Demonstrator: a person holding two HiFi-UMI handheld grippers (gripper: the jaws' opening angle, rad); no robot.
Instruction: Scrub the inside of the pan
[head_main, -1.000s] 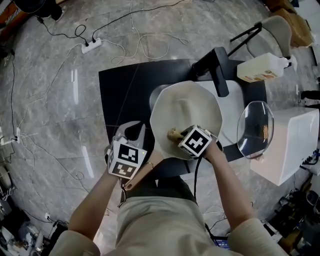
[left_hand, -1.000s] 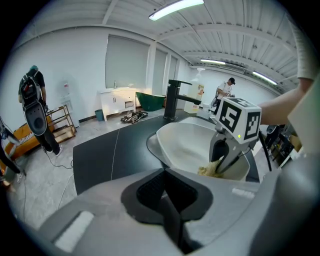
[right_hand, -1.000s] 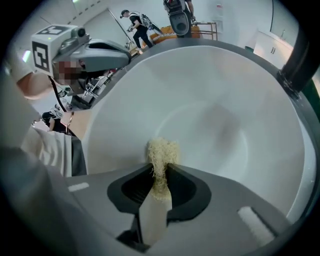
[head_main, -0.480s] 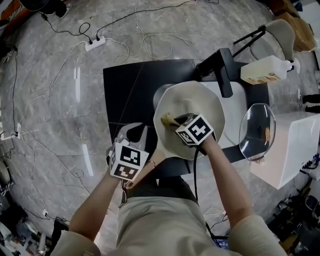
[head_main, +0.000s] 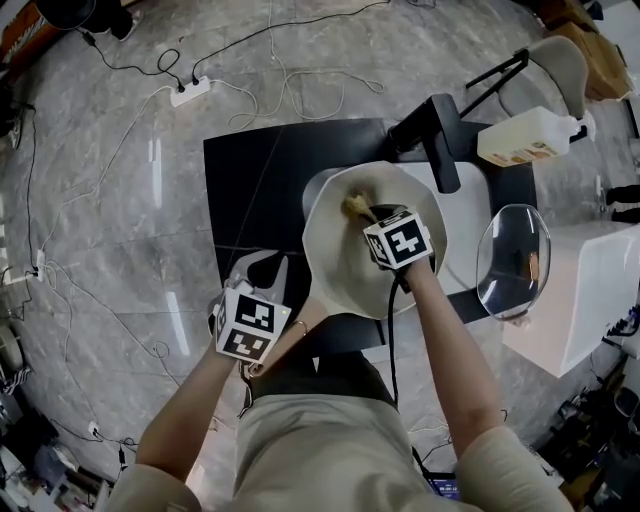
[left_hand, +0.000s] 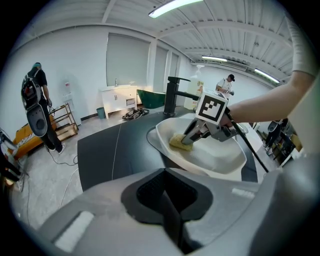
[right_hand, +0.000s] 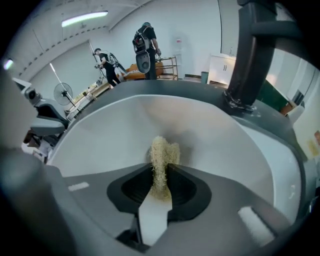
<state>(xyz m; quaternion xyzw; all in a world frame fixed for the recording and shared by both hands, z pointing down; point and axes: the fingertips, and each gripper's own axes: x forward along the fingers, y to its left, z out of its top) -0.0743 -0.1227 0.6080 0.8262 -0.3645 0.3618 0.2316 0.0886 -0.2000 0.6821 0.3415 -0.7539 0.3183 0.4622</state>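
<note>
Right gripper (right_hand: 160, 174) pinches a frayed yellow scrubber (right_hand: 162, 152) against the cream pan (right_hand: 100, 135)'s smooth inside; left gripper (left_hand: 168, 202)'s jaws sit together.

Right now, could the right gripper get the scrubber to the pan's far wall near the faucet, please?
Probably yes. The right gripper is shut on the scrubber, inside the pan, with only bare wall ahead. The faucet stands beyond the rim, though close by.

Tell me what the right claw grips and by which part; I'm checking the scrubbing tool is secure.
A yellow fibrous scrubber, pinched at its near end in the right claw; its far end meets the pan's inside.
</note>
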